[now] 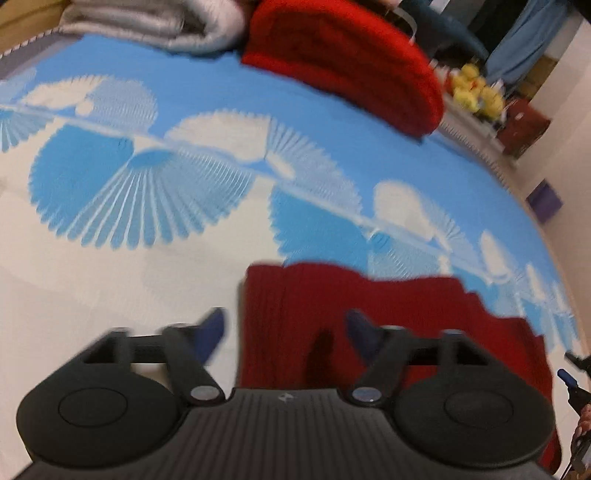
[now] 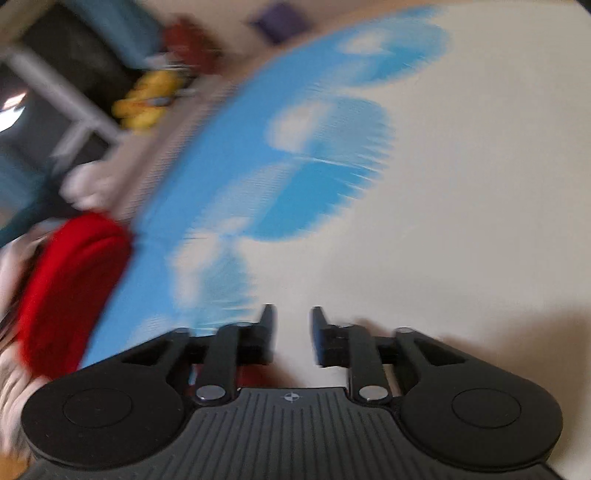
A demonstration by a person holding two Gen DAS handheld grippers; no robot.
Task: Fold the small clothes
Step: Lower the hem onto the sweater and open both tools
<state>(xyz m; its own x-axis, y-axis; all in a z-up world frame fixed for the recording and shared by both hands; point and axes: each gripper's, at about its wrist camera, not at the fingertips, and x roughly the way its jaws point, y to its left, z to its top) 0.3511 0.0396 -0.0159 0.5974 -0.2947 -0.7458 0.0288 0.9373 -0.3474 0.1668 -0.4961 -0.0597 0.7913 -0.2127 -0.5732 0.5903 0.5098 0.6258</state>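
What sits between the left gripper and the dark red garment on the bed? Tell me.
Nothing visible. The left gripper hangs with its jaws apart directly over the near part of the dark red garment, which lies flat on the blue-and-white bedspread. Only open air separates them.

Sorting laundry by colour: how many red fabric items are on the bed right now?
2. A dark red knit garment lies flat under the open left gripper; a bright red folded fabric bundle sits at the bed's far edge beside the grey folded blanket. Others may be out of view.
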